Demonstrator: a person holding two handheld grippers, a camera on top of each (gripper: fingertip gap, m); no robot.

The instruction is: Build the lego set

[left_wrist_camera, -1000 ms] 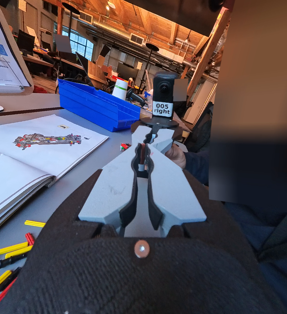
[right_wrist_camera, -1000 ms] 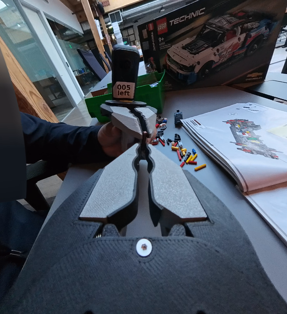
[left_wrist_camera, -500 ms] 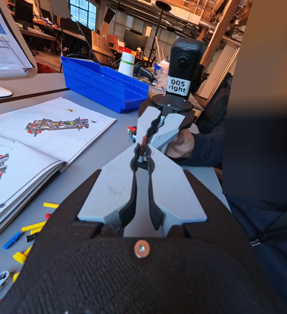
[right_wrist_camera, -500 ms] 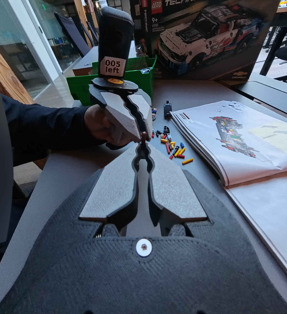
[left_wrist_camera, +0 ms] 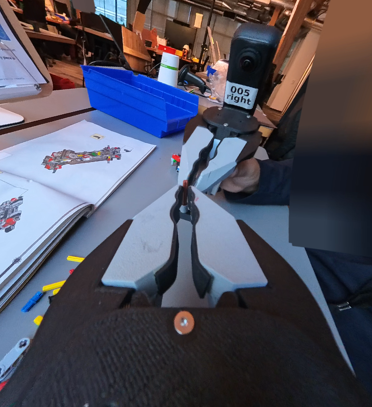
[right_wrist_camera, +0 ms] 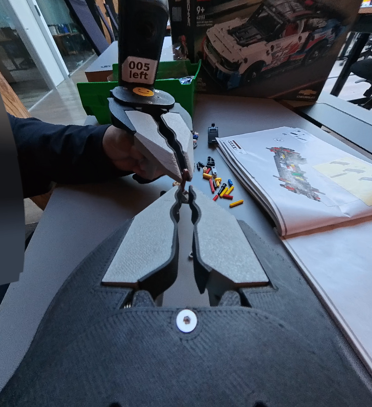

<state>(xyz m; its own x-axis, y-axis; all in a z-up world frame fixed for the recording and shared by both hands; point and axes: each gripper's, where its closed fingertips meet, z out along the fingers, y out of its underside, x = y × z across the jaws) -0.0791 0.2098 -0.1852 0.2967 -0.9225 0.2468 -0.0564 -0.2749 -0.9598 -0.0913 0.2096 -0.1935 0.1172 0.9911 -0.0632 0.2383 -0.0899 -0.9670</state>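
My left gripper (left_wrist_camera: 184, 193) is shut on a thin brown axle (left_wrist_camera: 184, 193) that runs along its fingers, with a small grey bush (left_wrist_camera: 183, 208) on the axle's near end. In the right wrist view the left gripper (right_wrist_camera: 186, 176) holds the axle (right_wrist_camera: 184, 179) with its tip pointing down into my right gripper (right_wrist_camera: 184, 191). The right gripper's fingertips close on a small grey bush (right_wrist_camera: 184, 196) at the axle's end. In the left wrist view the right gripper (left_wrist_camera: 191, 179) meets the axle's far tip. Both grippers are held above the grey table (right_wrist_camera: 92, 209).
An open instruction booklet (left_wrist_camera: 59, 176) lies left of the grippers and shows at the right in the right wrist view (right_wrist_camera: 312, 176). Loose small pieces (right_wrist_camera: 220, 187) lie beside it. A blue bin (left_wrist_camera: 136, 101), a green bin (right_wrist_camera: 180, 88) and a toy car box (right_wrist_camera: 268, 44) stand behind. A person's hands hold both grippers. Left and right tips are no more than a few centimetres apart.
Both grippers have tilted down and drawn closer tip to tip. The right gripper's fingertips, tight together before, now stand a sliver apart with the grey bush showing between them.
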